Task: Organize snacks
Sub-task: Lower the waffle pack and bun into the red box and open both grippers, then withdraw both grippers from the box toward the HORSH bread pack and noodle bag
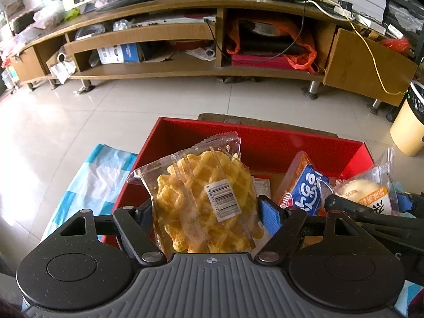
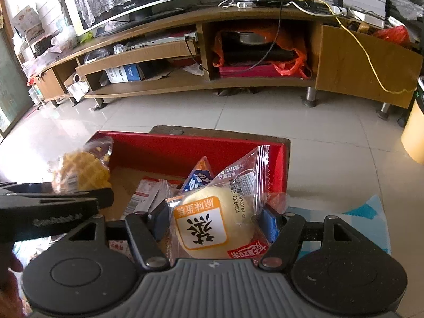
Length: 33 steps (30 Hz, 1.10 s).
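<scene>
My left gripper (image 1: 205, 212) is shut on a clear packet of yellow waffle cookies (image 1: 204, 198) and holds it over the left part of the red box (image 1: 265, 143). My right gripper (image 2: 213, 221) is shut on a packet with a pale round cake (image 2: 214, 217) over the right part of the same box (image 2: 172, 148). A blue and orange snack packet (image 1: 304, 185) stands inside the box between them; it also shows in the right wrist view (image 2: 198, 177). Small red and white packets (image 2: 145, 193) lie on the box floor. The waffle packet (image 2: 79, 172) shows at the left of the right wrist view.
The box sits on a table with a blue and white cloth (image 1: 98, 175), which also shows in the right wrist view (image 2: 363, 225). Beyond lies tiled floor (image 1: 132, 100) and a long wooden TV stand (image 1: 185, 66) with clutter. A cream bin (image 1: 408, 127) stands at the right.
</scene>
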Each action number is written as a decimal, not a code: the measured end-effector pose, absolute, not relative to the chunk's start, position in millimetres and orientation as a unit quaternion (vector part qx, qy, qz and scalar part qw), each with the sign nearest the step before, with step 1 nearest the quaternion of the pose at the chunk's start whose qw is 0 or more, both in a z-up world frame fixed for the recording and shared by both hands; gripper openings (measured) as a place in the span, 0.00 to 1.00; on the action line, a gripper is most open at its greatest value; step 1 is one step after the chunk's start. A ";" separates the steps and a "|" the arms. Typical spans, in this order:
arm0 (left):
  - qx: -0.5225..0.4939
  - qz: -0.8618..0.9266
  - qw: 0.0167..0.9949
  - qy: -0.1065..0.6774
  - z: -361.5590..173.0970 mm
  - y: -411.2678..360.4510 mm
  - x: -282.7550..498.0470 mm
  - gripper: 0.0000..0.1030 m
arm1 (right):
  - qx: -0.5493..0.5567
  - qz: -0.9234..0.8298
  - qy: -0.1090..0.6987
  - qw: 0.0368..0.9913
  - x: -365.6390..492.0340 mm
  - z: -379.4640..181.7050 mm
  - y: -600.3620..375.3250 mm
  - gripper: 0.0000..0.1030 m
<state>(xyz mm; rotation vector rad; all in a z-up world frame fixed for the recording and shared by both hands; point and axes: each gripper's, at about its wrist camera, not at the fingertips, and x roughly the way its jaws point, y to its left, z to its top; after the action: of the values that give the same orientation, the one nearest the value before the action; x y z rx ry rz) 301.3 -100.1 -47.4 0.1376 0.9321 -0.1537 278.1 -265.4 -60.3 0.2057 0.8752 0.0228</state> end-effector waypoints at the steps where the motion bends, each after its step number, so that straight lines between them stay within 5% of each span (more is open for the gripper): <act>1: 0.067 -0.074 0.888 0.450 -48.8 -100.7 302.4 0.79 | 0.097 0.014 0.425 0.900 279.4 -61.8 -264.2 0.63; 33: 0.036 -0.069 0.891 0.448 -30.7 -89.0 297.1 0.84 | 0.117 0.009 0.391 0.913 279.9 -54.5 -273.2 0.70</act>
<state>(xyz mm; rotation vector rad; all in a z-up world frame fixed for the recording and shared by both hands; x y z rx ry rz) 297.1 -89.0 -30.7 0.0745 0.9308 -0.1432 279.9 -273.2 -54.5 0.2403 0.8054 0.0186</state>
